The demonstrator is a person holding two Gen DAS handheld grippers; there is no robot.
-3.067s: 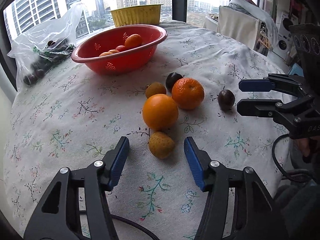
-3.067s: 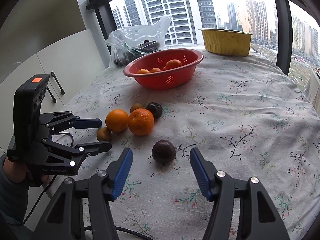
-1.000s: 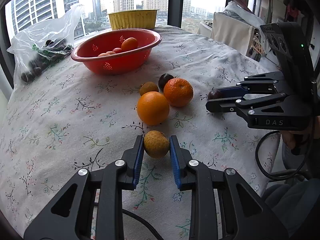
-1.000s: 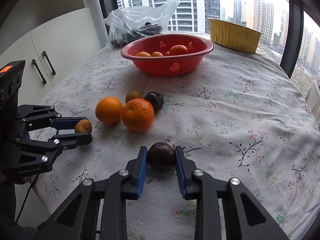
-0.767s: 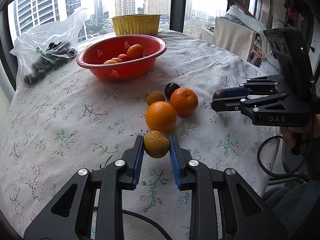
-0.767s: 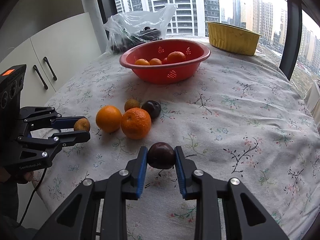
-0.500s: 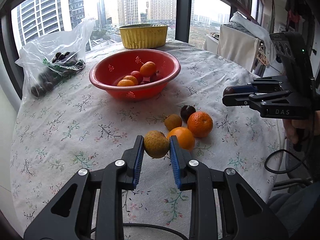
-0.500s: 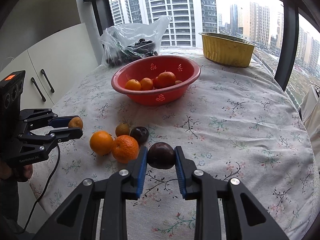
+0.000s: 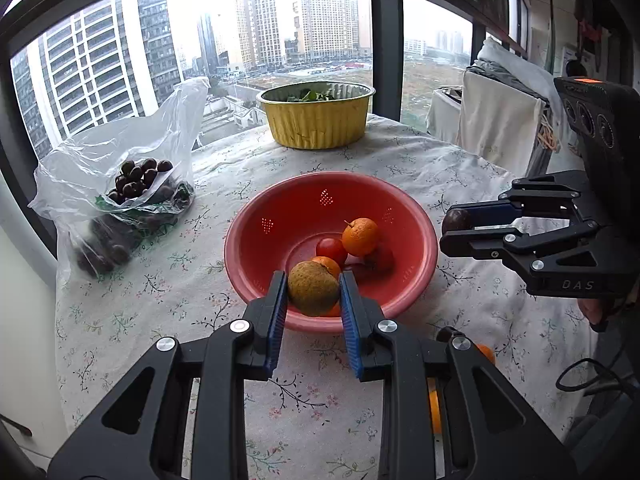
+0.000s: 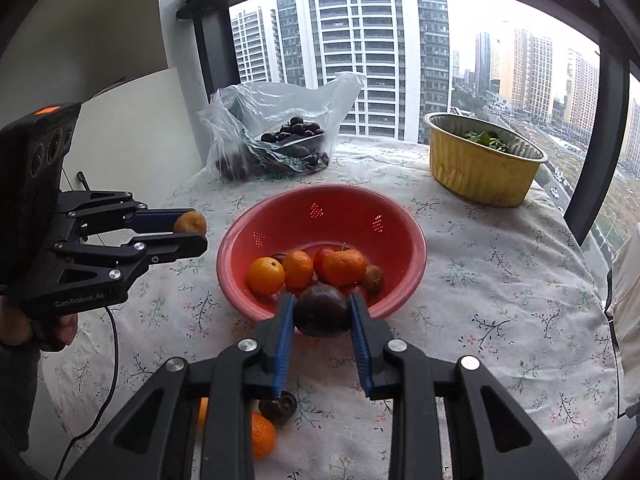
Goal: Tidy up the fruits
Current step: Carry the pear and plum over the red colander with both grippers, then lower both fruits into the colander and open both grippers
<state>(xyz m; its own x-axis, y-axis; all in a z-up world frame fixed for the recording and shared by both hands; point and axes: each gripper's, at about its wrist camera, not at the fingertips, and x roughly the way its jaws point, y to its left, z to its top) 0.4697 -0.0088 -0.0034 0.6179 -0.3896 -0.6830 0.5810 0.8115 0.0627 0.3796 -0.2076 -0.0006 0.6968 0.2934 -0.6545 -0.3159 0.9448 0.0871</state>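
Both grippers are up over the table, each with a fruit. The left gripper is clenched on a brownish-yellow fruit, blue pads pressing its two sides; the fruit is slightly oval, its long axis running across between the fingers and tilting a little down to the right. Straight ahead of it and below sits the red colander, the fruit hanging over the near rim. Inside, beyond the fingertips, lie an orange with its stem nub pointing up-left and a red tomato. Off to the right, the right gripper grasps a dark purple fruit, nearly round, so no clear axis shows; it too hangs above the near rim of the colander. Behind the right gripper's fingers, down on the flowered tablecloth, lie another dark fruit and a mandarin. Ahead-left stands a plastic bag of dark fruit, ahead-right a yellow foil tub.
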